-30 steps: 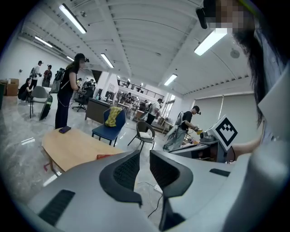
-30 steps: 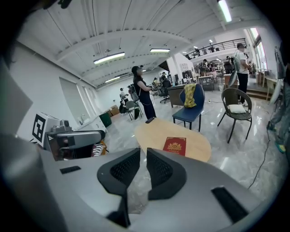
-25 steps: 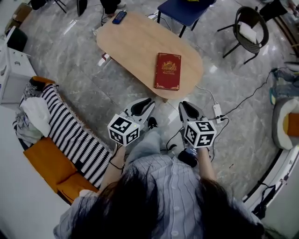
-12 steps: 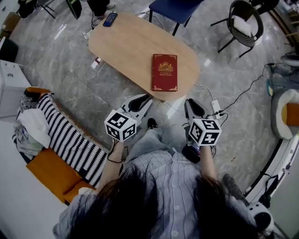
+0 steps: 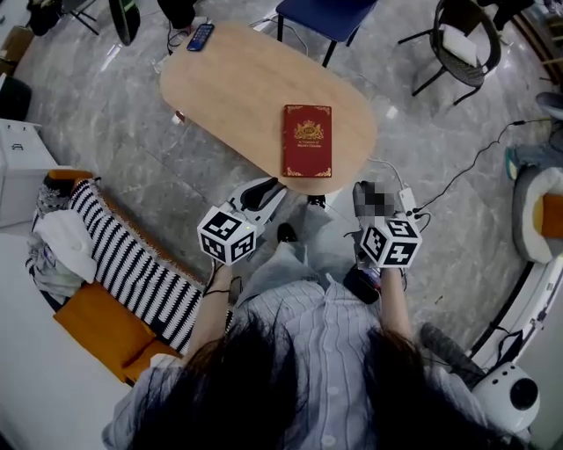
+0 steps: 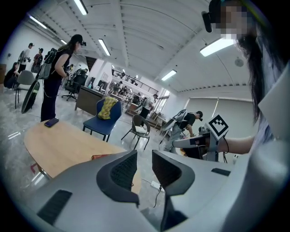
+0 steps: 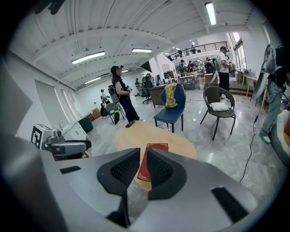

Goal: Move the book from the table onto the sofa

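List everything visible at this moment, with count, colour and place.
table: 1, light wood, centre of floor
book: 1, red, table's near end
phone: 1, dark, table's far end
chair: 1, blue, beyond table
wire chair: 1, dark with white cushion, upper right
sofa: 1, orange, left
blanket: 1, black-and-white striped, on sofa
power strip: 1, white, floor right of table
bystanders: several, mostly dark clothes, beyond table
left gripper: 1, grey, short of table; jaws have just been opening, nothing between
right gripper: 1, grey, short of table; shut, empty
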Motion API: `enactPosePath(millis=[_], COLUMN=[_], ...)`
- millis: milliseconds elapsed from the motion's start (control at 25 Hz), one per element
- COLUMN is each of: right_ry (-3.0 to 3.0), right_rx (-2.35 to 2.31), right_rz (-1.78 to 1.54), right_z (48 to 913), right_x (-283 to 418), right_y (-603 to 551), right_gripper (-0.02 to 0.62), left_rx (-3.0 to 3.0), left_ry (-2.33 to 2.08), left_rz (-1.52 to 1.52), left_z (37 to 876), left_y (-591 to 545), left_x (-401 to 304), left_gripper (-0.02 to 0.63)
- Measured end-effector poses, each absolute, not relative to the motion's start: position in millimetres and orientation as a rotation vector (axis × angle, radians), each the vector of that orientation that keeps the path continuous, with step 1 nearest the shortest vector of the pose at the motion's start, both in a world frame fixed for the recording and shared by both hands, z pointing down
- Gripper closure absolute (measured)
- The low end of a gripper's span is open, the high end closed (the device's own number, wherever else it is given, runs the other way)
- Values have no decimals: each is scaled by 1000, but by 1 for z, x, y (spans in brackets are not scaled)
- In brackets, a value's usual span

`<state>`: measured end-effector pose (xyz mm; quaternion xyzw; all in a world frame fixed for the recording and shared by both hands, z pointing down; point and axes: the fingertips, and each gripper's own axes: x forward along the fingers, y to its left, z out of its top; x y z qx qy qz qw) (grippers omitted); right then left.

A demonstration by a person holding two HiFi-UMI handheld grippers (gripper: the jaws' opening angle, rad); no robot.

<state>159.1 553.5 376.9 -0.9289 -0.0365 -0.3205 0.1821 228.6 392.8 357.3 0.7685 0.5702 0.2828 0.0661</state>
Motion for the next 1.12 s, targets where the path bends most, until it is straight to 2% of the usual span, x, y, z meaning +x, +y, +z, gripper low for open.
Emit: enactPosePath(millis=[520,720,1120], right_ry=[169,181,211], right_rx=[-2485,-2404,-2310], right_rz=[-1045,-1077,-1168], right_z=[472,521,614], right_x=[229,252,266], right_y=[587,596,601], right_gripper=[537,477,425], left_rx=[2302,2270,2267], left_ry=[1674,1653,1662], left_rz=[1128,1270,1526], left_z=[446,492,598], left_y=[442,450,461], left_x=[284,299,327], left_gripper=[488,471,405])
